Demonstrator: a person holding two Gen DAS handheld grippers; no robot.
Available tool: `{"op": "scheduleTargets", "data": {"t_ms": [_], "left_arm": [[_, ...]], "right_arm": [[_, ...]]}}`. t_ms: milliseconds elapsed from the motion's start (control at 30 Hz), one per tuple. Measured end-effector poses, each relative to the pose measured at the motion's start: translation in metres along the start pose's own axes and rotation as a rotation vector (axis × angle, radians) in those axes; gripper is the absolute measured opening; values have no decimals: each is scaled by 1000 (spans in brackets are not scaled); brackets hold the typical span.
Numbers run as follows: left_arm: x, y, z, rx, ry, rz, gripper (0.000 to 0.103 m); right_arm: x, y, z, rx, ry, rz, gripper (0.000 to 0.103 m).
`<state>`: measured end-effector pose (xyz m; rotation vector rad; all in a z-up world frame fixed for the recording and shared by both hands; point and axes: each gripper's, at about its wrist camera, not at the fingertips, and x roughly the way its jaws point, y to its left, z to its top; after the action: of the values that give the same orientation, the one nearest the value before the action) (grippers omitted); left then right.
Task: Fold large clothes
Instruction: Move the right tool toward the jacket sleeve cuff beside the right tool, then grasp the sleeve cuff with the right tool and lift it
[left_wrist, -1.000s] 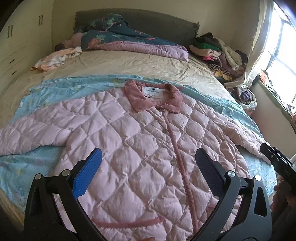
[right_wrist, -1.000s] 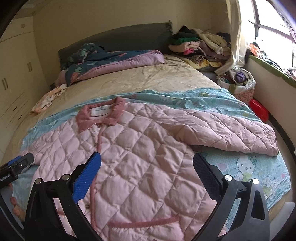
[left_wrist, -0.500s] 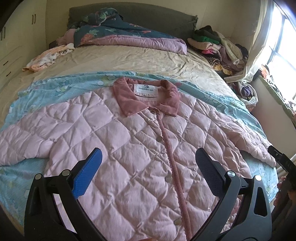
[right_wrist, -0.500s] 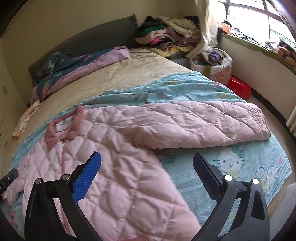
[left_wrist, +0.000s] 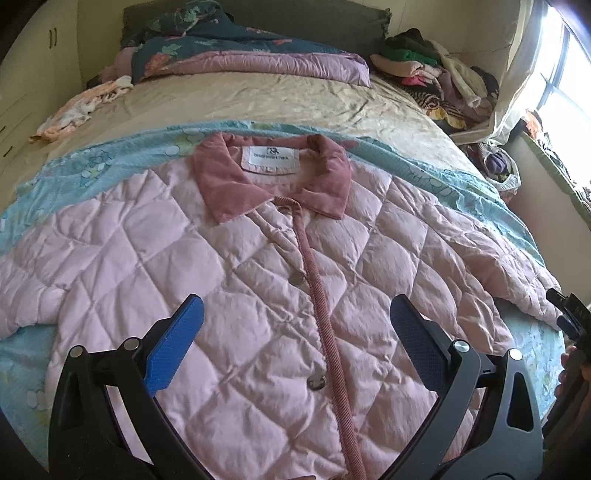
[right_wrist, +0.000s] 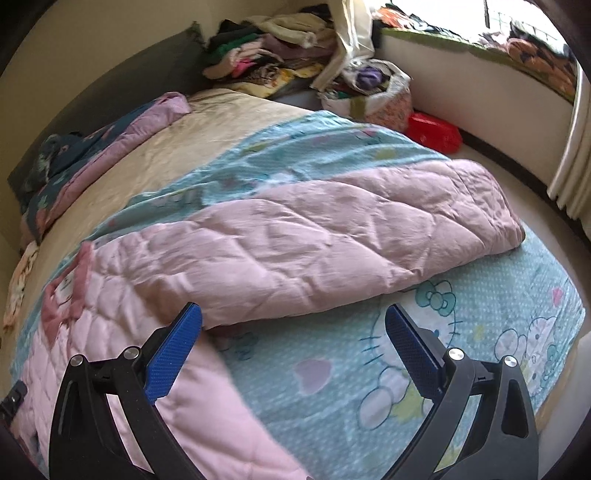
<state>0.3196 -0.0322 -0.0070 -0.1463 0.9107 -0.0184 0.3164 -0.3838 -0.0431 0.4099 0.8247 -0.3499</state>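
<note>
Our right claw (right_wrist: 293, 332), released, faces the jacket's sleeve (right_wrist: 332, 236) running rightward just beyond it; our left claw (left_wrist: 295, 328) hovers released over the jacket (left_wrist: 258, 295).

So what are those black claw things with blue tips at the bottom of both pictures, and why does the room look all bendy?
Those are grabbers that a person holds, one in each hand, with a small camera on each. The lens sees very wide, so the room bends.

One picture comes from the left gripper. It looks down at the pink jacket, spread flat and buttoned on a blue blanket on the bed. The other picture comes from the right gripper, aimed at the jacket's sleeve lying out to the side.

Both grabbers are open and hold nothing. A pile of clothes sits in the far corner. The job is folding the jacket, and no fold shows yet.
</note>
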Motion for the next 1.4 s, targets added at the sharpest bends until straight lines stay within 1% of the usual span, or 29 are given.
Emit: {"op": "scheduleTargets", "data": {"t_ms": [200,367,500,633,833,967,1033,1100,1167,1200,1267,1300,1367,1400], "left_arm": [[22,-11,4,15,18,26,95],[36,-18,9,14,28,35,95],[52,-23,14,6,54,47,95],[63,-26,19,10,63,68,95],[75,-27,24,14,63,112,95],[78,-25,27,1,59,117,95],[78,-25,29,-3,53,127,95],[78,-24,30,-3,50,136,95],[77,-24,30,-7,49,137,95],[75,-24,30,-10,46,139,95],[73,-24,31,-15,43,138,95],[71,-23,31,-18,40,136,95],[67,-22,32,-22,34,132,95],[63,-22,32,-21,29,129,95]], "right_arm": [[26,-34,9,71,25,-60,99],[41,-62,17,124,34,-91,99],[51,-85,24,177,47,-116,99],[59,-108,28,242,59,-122,99],[77,-144,36,372,75,-128,99],[87,-162,43,425,54,-139,99],[91,-171,45,467,46,-119,99],[93,-175,48,476,17,-116,98],[94,-180,49,496,-9,-112,93],[92,-183,48,510,-26,-113,86],[88,-188,48,527,-58,-103,64],[86,-191,49,535,-75,-82,60],[81,-193,52,528,-97,-37,47],[76,-190,55,506,-118,-18,44]]}}
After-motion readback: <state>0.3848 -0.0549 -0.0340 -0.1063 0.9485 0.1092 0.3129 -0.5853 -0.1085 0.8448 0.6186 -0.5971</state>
